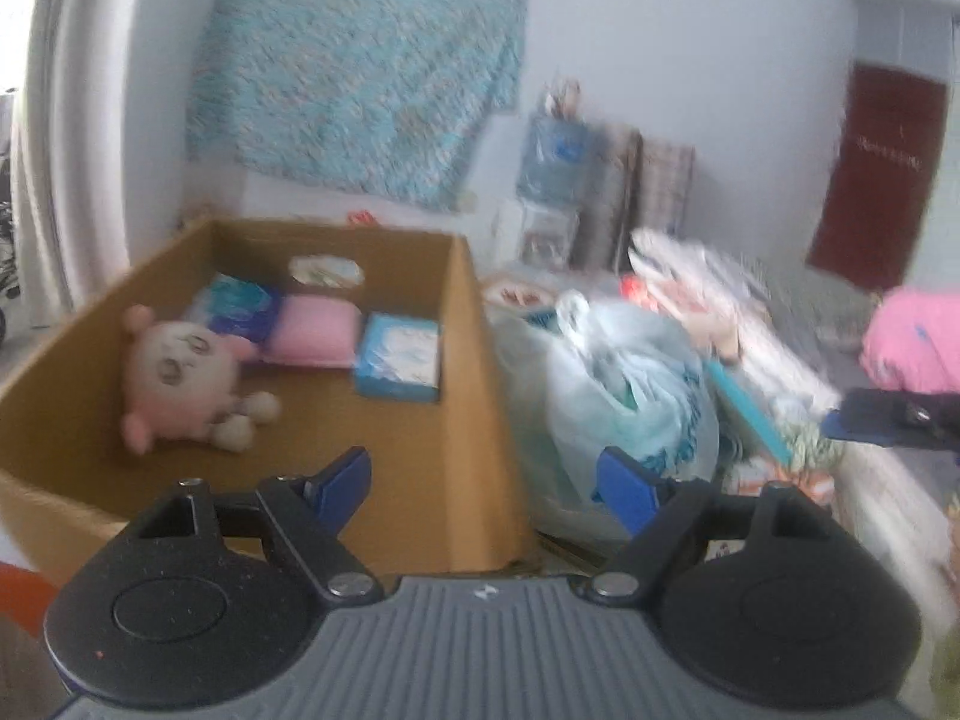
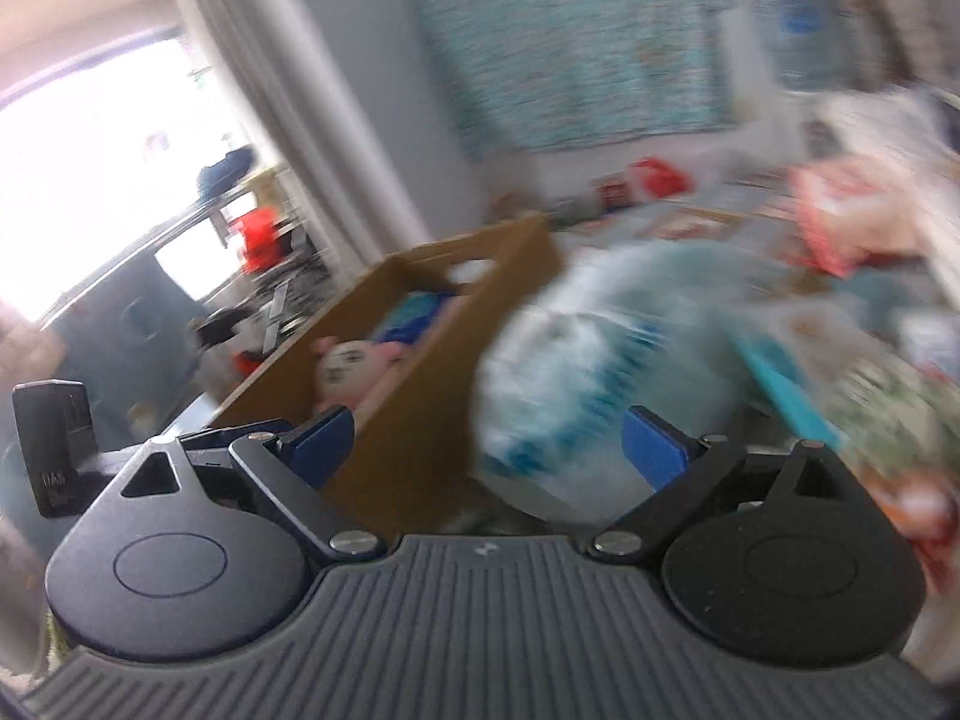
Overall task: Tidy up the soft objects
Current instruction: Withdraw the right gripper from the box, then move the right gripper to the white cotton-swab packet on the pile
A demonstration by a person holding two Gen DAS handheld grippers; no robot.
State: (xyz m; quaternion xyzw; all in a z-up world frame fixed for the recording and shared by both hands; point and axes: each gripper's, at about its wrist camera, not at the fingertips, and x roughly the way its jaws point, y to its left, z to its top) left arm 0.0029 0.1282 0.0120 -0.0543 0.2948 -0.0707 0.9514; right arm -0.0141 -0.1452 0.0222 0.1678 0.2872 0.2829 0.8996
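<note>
Two empty claws swing near a half-filled cardboard box [image 1: 462, 360] of soft things.

Inside the box lie a pink plush toy [image 1: 180, 378], a pink cushion [image 1: 315, 330], a blue tissue pack [image 1: 399, 357] and a blue packet [image 1: 240, 306]; a knotted plastic bag [image 1: 612, 396] sits just beside the box's right wall. The left claw [image 1: 483, 486] stands wide with nothing between its fingers, and the right claw [image 2: 489, 450] likewise gapes empty before the bag. Judging by the blur, the next pick would go best slowed down: centre the open fingers over the bag's bunched top, close gently, then lift it clear of the box wall.
</note>
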